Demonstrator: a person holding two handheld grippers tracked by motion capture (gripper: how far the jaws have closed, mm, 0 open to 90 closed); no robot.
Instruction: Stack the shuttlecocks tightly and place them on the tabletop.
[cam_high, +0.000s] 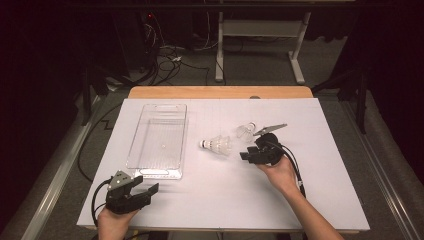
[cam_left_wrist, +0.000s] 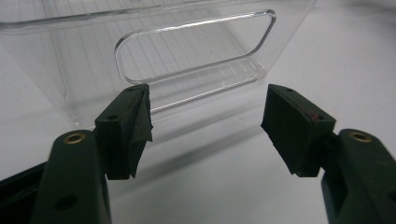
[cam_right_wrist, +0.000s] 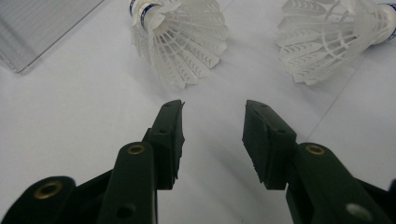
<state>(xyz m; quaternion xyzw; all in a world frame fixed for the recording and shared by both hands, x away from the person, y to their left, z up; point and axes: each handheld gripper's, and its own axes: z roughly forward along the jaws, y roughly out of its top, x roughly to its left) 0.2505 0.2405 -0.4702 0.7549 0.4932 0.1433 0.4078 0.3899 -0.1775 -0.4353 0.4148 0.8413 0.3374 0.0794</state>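
Bench, white-topped, carries everything. Clear rectangular plastic bin at left, empty; left hand-held gripper just short of its near end wall, jaws wide apart. Right hand-held gripper jaws parted, empty, aimed at two white feathered shuttlecocks lying on their sides near the bin. Judgement: very light, skirts crushable; pinch gently at the cork base or low skirt.

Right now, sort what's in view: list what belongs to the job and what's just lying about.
In the job:
- right gripper, open
- two white feathered shuttlecocks
- clear plastic bin
- left gripper, open

Lying about:
- black floor cables
- white desk frame
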